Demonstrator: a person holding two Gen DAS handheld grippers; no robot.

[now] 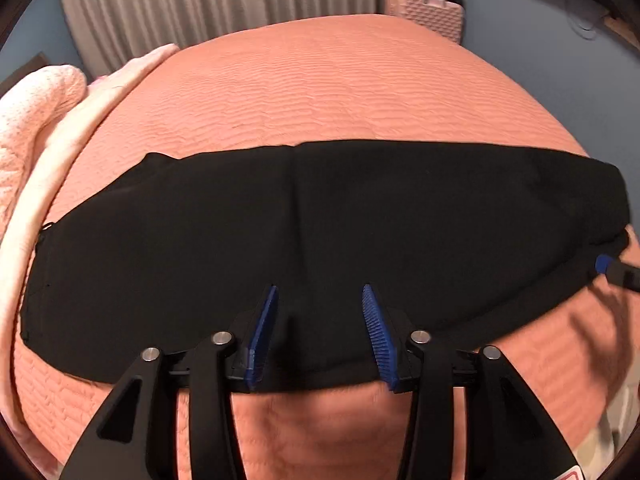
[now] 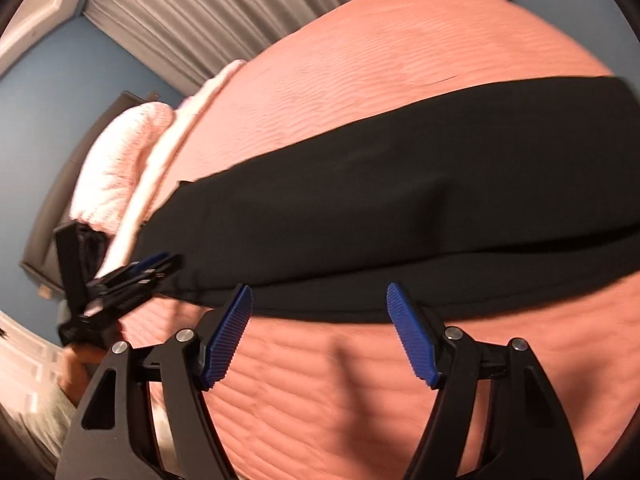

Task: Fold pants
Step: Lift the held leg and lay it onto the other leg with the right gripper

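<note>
Black pants (image 1: 320, 240) lie flat in a long band across the salmon bedspread (image 1: 320, 92), one leg folded over the other. My left gripper (image 1: 320, 300) is open and hovers over the near edge of the pants at their middle, holding nothing. My right gripper (image 2: 320, 304) is open and empty, at the near edge of the pants (image 2: 400, 208) further right. One right fingertip (image 1: 602, 265) shows at the right end of the pants in the left wrist view. The left gripper (image 2: 152, 266) shows at the left in the right wrist view.
A pink blanket and pillow (image 1: 36, 120) lie at the bed's left side. A pink suitcase (image 1: 426, 8) stands beyond the far corner. Grey curtains (image 1: 220, 0) hang behind the bed. The bedspread (image 2: 360, 380) lies bare in front of the pants.
</note>
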